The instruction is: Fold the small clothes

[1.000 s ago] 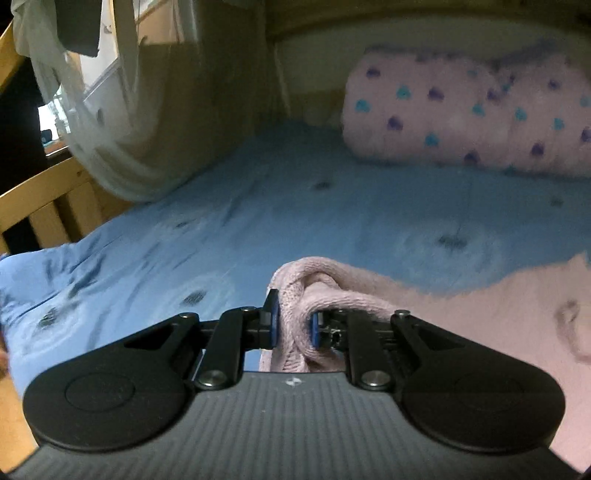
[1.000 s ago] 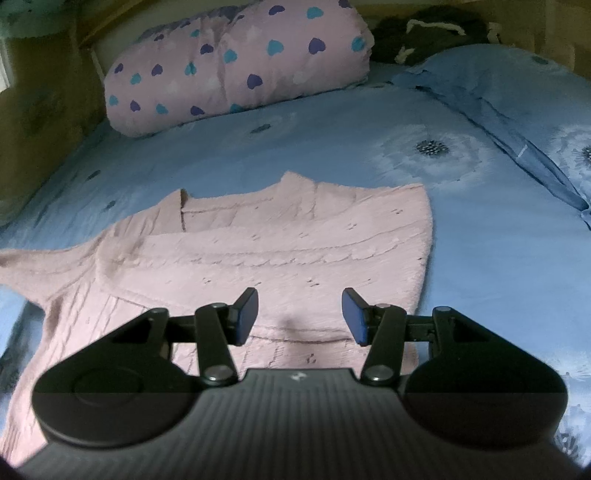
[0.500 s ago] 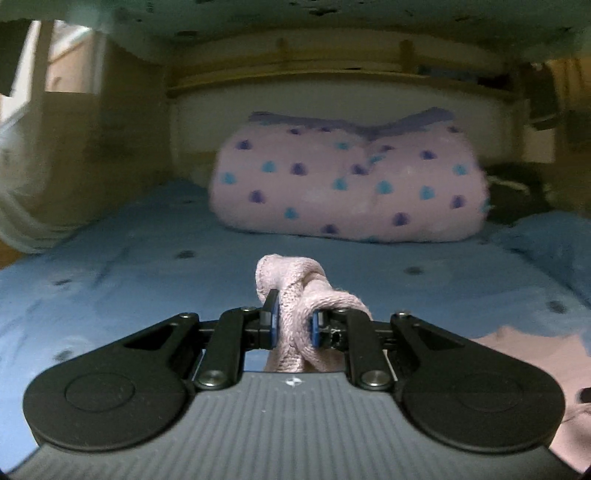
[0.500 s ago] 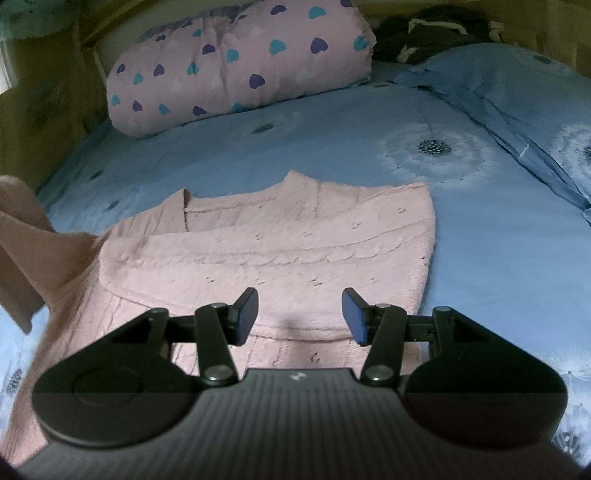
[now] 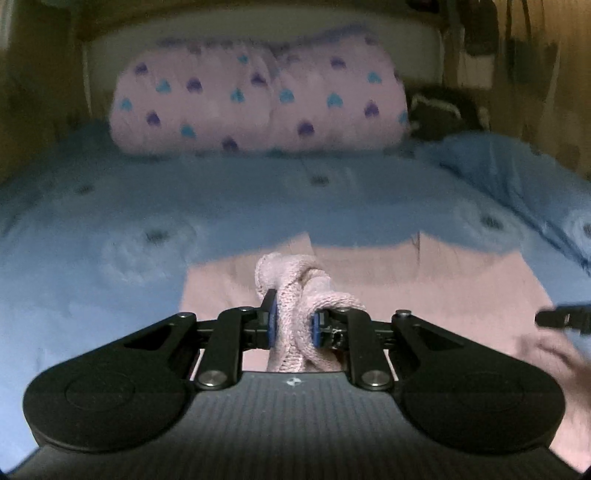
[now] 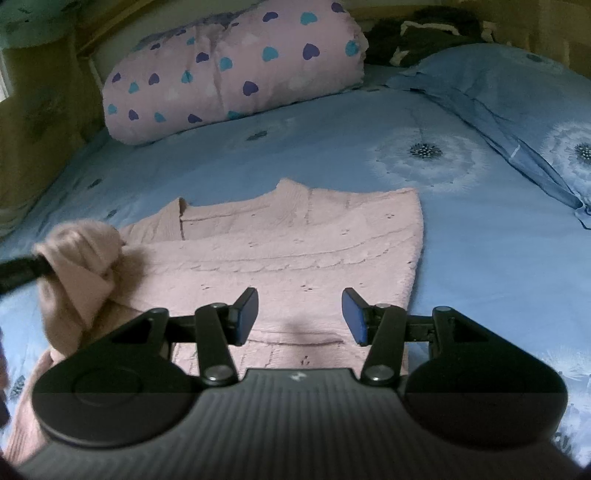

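A small pink knitted sweater (image 6: pixel 295 251) lies flat on the blue bed sheet (image 6: pixel 332 162), collar toward the pillow. My left gripper (image 5: pixel 293 325) is shut on the bunched end of its sleeve (image 5: pixel 291 280), held up over the sweater's body (image 5: pixel 424 288). In the right wrist view that lifted sleeve (image 6: pixel 79 254) hangs at the left over the sweater's left side. My right gripper (image 6: pixel 299 314) is open and empty, low over the sweater's lower middle.
A pink heart-print rolled quilt (image 6: pixel 232 70) lies at the head of the bed. A blue pillow (image 6: pixel 517 96) and dark clothes (image 6: pixel 417 33) are at the back right. A wall runs along the left (image 6: pixel 37 122).
My left gripper has swung right with the sleeve, from the bed's left edge to over the sweater. The right gripper has stayed still and open.
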`<state>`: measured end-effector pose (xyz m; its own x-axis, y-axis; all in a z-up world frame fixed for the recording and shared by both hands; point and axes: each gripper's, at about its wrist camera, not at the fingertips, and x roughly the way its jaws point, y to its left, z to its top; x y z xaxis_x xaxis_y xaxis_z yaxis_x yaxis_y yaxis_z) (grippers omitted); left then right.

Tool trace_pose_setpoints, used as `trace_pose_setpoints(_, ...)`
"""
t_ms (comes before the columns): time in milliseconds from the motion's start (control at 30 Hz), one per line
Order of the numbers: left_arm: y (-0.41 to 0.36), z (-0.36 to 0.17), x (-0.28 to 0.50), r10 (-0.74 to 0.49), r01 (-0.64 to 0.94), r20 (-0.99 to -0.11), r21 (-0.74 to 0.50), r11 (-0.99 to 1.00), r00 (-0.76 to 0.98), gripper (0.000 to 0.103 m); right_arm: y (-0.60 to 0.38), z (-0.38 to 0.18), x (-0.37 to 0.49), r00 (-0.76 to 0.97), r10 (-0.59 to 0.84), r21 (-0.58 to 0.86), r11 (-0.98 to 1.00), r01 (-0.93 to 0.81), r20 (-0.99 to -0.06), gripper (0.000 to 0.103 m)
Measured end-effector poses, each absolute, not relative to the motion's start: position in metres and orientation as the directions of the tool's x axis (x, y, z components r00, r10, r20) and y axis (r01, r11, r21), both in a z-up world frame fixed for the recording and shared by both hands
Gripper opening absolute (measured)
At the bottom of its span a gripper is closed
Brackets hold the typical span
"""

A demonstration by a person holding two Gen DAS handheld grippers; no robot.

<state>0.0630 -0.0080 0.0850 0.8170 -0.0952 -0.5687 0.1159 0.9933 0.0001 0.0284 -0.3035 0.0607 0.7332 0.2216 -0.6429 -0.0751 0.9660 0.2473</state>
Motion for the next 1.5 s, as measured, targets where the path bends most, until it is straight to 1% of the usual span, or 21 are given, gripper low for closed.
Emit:
trace_pose_setpoints(67,-0.010,0.074,0.065,-0.107,0.136,-0.602,0.003,0.991,0.791,0.023,-0.303,0.061,0.028,0.732,0.219,0.246,0.967,-0.072,-0.645,0.052)
trace_pose_setpoints(100,-0.013,0.069,0.067,-0.109,0.146,-0.616,0.010,0.989,0.780,0.030,-0.303,0.061,0.027,0.732,0.217,0.245,0.967,-0.072,-0.646,0.052)
trace_pose_setpoints(133,-0.015,0.066,0.068,-0.109,0.155,-0.626,0.019,0.988,0.772,0.039,-0.302,0.061,0.028,0.731,0.217,0.243,0.967,-0.072,-0.647,0.052)
trace_pose_setpoints(167,-0.017,0.063,0.067,-0.106,0.162,-0.631,0.031,0.986,0.769,0.043,-0.302,0.060,0.028,0.729,0.216,0.241,0.968,-0.072,-0.650,0.052)
trace_pose_setpoints(200,-0.019,0.062,0.065,-0.102,0.172,-0.634,0.051,0.984,0.767,0.052,-0.302,0.060,0.028,0.727,0.215,0.239,0.968,-0.072,-0.652,0.052)
trace_pose_setpoints(233,-0.020,0.062,0.061,-0.098,0.180,-0.635,0.066,0.981,0.766,0.058,-0.301,0.060,0.029,0.726,0.212,0.235,0.969,-0.070,-0.655,0.052)
trace_pose_setpoints(300,-0.022,0.063,0.051,-0.088,0.200,-0.636,0.106,0.974,0.766,0.061,-0.300,0.059,0.030,0.722,0.206,0.228,0.971,-0.068,-0.661,0.052)
trace_pose_setpoints(400,-0.019,0.070,0.038,-0.070,0.205,-0.644,0.138,0.969,0.762,0.062,-0.298,0.057,0.029,0.719,0.205,0.219,0.973,-0.074,-0.664,0.052)
trace_pose_setpoints(467,-0.014,0.074,0.033,-0.066,0.198,-0.654,0.129,0.972,0.753,0.064,-0.296,0.056,0.028,0.719,0.204,0.211,0.974,-0.081,-0.664,0.052)
trace_pose_setpoints(500,-0.009,0.076,0.032,-0.062,0.187,-0.661,0.120,0.975,0.748,0.067,-0.294,0.056,0.027,0.720,0.205,0.208,0.974,-0.085,-0.664,0.052)
trace_pose_setpoints(533,-0.005,0.078,0.030,-0.059,0.174,-0.663,0.108,0.979,0.747,0.069,-0.292,0.056,0.026,0.721,0.208,0.205,0.974,-0.093,-0.661,0.052)
trace_pose_setpoints(667,0.017,0.085,0.030,-0.047,0.127,-0.665,0.072,0.989,0.745,0.069,-0.278,0.055,0.022,0.722,0.228,0.195,0.972,-0.131,-0.654,0.052)
trace_pose_setpoints(833,0.049,0.092,0.036,0.004,0.052,-0.653,0.067,0.996,0.757,0.069,-0.256,0.053,0.019,0.701,0.235,0.181,0.972,-0.153,-0.673,0.052)
trace_pose_setpoints(1000,0.084,0.090,0.039,0.011,-0.025,-0.631,-0.014,1.000,0.776,0.069,-0.233,0.052,0.016,0.680,0.222,0.158,0.975,-0.156,-0.699,0.052)
trace_pose_setpoints(1200,0.107,0.077,0.042,0.041,-0.076,-0.658,-0.026,0.997,0.752,0.069,-0.192,0.065,0.009,0.682,0.236,0.115,0.969,-0.218,-0.693,0.052)
trace_pose_setpoints(1367,0.129,0.080,0.035,-0.003,-0.084,-0.661,-0.100,0.991,0.751,0.069,-0.146,0.083,0.000,0.676,0.314,0.100,0.936,-0.336,-0.667,0.052)
trace_pose_setpoints(1500,0.139,0.081,0.028,-0.023,-0.088,-0.665,-0.132,0.987,0.747,0.069,-0.111,0.090,-0.004,0.654,0.363,0.081,0.904,-0.420,-0.664,0.052)
